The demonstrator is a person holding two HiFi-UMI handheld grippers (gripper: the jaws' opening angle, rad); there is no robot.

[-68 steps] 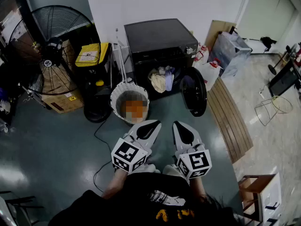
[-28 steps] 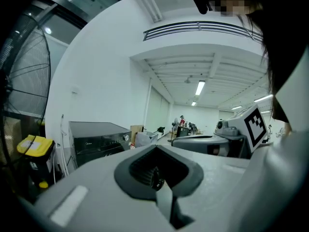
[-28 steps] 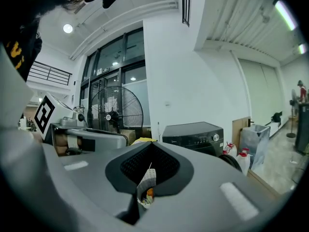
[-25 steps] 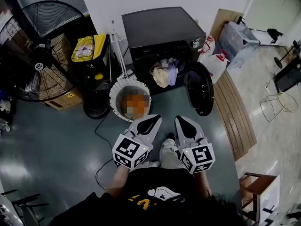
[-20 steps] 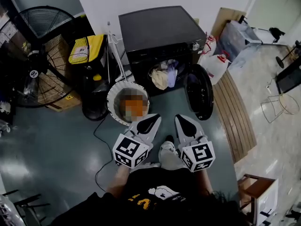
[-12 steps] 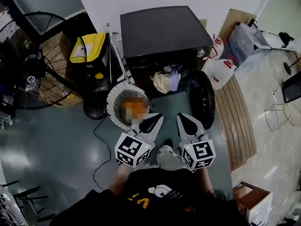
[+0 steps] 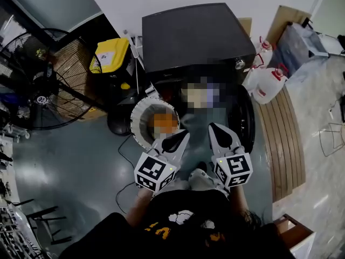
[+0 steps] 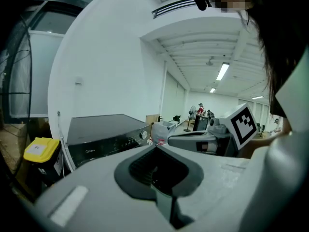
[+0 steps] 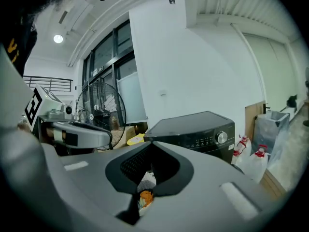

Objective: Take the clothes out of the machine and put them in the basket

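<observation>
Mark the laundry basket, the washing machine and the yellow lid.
laundry basket (image 7: 136, 124): head view, on its white left rim.
washing machine (image 7: 197, 34): head view, middle of its black top.
yellow lid (image 7: 111, 55): head view, centre of the lid.

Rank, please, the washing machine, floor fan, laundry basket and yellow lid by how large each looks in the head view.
1. Washing machine and floor fan: they look about alike, so I leave them unranked.
2. Laundry basket.
3. Yellow lid, the smallest.
</observation>
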